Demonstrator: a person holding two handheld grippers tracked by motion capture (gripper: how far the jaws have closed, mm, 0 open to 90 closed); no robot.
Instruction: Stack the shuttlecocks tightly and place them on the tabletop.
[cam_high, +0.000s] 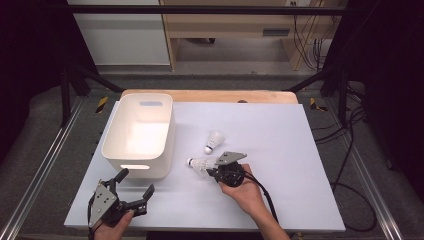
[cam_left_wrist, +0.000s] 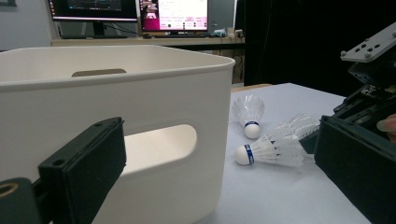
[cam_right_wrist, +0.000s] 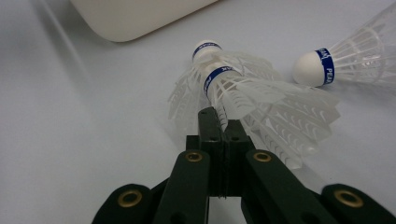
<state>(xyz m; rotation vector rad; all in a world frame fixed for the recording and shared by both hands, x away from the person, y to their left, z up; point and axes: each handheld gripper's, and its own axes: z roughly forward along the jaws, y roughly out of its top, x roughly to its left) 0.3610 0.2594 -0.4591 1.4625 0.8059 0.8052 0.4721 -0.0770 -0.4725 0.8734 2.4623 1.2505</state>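
Two stacked shuttlecocks (cam_right_wrist: 243, 93) are pinched by the skirt in your right gripper (cam_right_wrist: 219, 123), whose jaws are fully closed, so lift level toward the bin (cam_high: 140, 132) without crushing feathers.

White shuttlecock (cam_right_wrist: 243, 93), blue band, stacked on another, skirt pinched, beside a third

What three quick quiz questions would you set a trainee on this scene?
1. True or false: a shuttlecock lies inside the white bin.
2. Which tool grips a shuttlecock? A left, B right, C neither.
3. What colour is the band on the shuttlecock corks?
Key: 1 false, the bin is empty. 2 B, the right tool is shut on the skirt of a shuttlecock. 3 blue.
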